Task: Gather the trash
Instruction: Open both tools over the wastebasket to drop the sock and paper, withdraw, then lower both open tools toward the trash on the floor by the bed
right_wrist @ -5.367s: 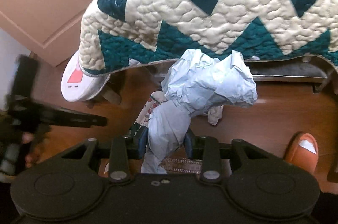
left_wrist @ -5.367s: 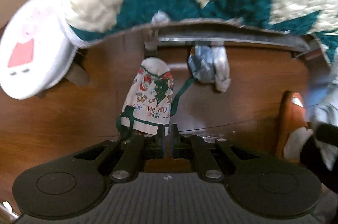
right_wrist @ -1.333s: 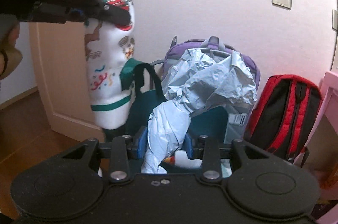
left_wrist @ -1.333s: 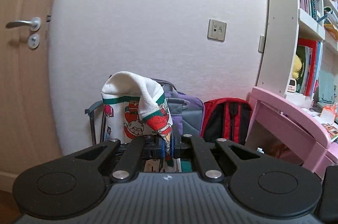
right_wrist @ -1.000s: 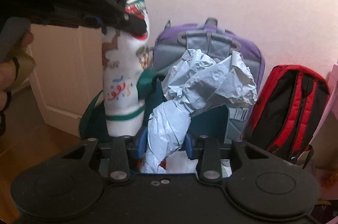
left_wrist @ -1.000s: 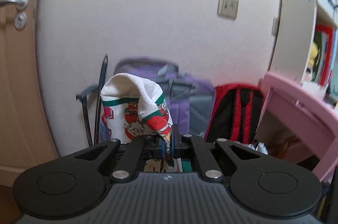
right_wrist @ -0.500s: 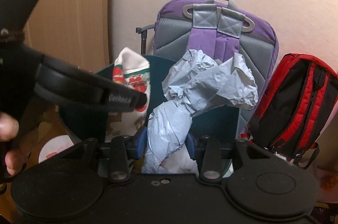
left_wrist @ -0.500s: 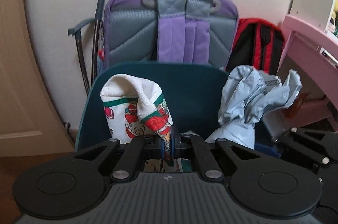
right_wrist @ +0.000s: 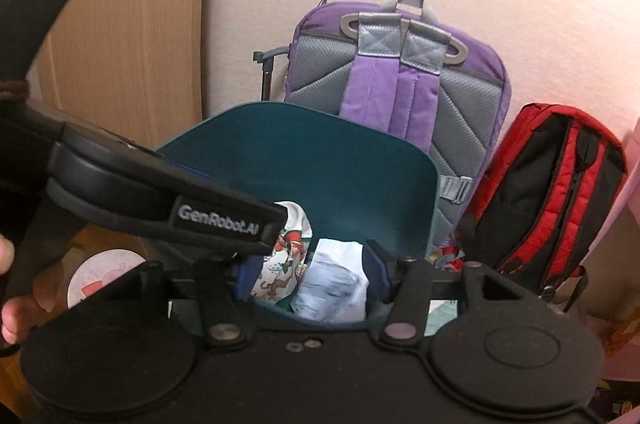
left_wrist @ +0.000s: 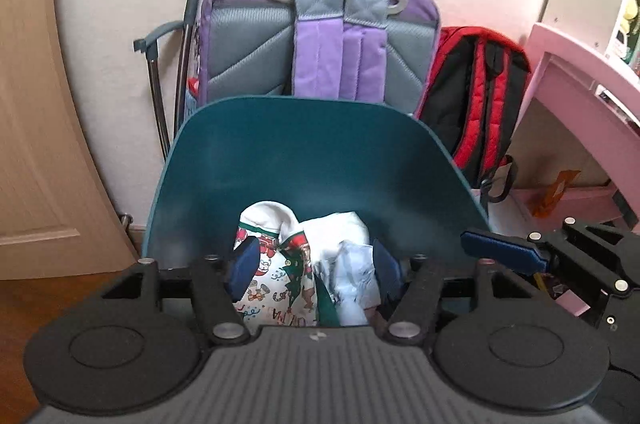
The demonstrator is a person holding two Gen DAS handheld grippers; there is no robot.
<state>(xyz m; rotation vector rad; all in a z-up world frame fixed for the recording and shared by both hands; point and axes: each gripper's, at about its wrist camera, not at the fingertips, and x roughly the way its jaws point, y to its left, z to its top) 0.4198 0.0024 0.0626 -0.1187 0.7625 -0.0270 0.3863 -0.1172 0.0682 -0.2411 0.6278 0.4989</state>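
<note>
Both tools spread, jaws just opened. Printed bag (left_wrist: 276, 288) and grey wrapper (right_wrist: 336, 288) lie in bin (left_wrist: 312, 160), below left tool (left_wrist: 314, 264) and right tool (right_wrist: 312, 272).

The teal bin (left_wrist: 304, 152) holds the Christmas-print bag (left_wrist: 276, 264) beside crumpled grey paper (left_wrist: 352, 276).

Bottom of the teal bin (left_wrist: 312, 160) hidden behind gripper bodies. Christmas-print bag (left_wrist: 276, 288) and crumpled grey wrapper (left_wrist: 352, 288) only partly seen. Round white item (right_wrist: 100, 276) half covered. Red backpack (right_wrist: 560, 192) base obscured. Door (left_wrist: 28, 104) cut off.
</note>
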